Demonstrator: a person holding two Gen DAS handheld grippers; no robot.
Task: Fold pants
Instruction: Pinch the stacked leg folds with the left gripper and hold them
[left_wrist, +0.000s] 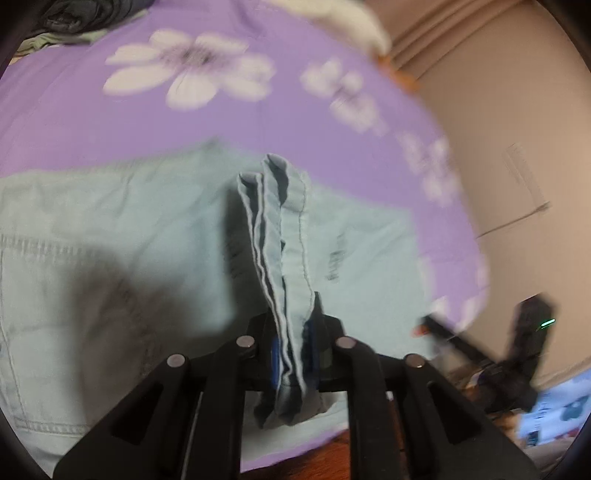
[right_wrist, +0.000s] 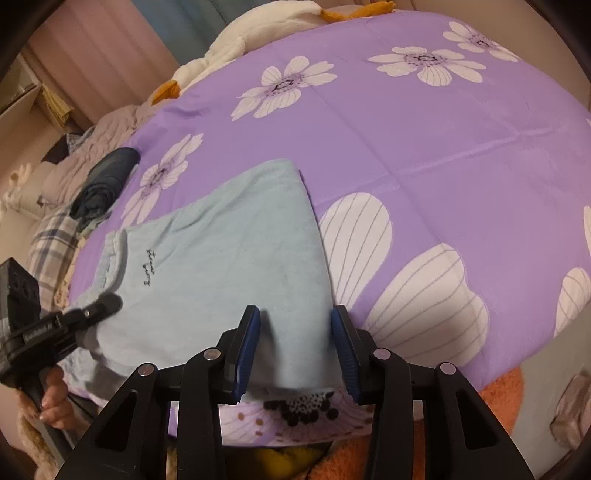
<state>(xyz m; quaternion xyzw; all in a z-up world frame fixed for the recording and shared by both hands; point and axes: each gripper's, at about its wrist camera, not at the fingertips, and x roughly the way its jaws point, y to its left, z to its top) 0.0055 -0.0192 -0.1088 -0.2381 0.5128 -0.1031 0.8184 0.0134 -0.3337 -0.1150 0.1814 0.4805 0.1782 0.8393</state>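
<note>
Partly folded: left gripper (left_wrist: 295, 354) clenched on pants (left_wrist: 284, 236) hem stack; right gripper (right_wrist: 295, 350) released, fabric between fingers, final fold pending.

Dim, warm indoor light. Left wrist view smeared by motion blur; a soft dark shadow (left_wrist: 99, 291) crosses the pale mint-green cotton pants (left_wrist: 155, 221). Right wrist view sharper; fisheye bending, black corners.

Pants (right_wrist: 221, 266): pale mint green, with small dark script lettering. Bedspread (right_wrist: 424, 140): purple, printed with white flowers with grey-lined petals and dark centres. Gripper pads (right_wrist: 249, 347): blue, on black frames. Folded garment (right_wrist: 107, 181) at the bedspread's edge: dark navy.
</note>
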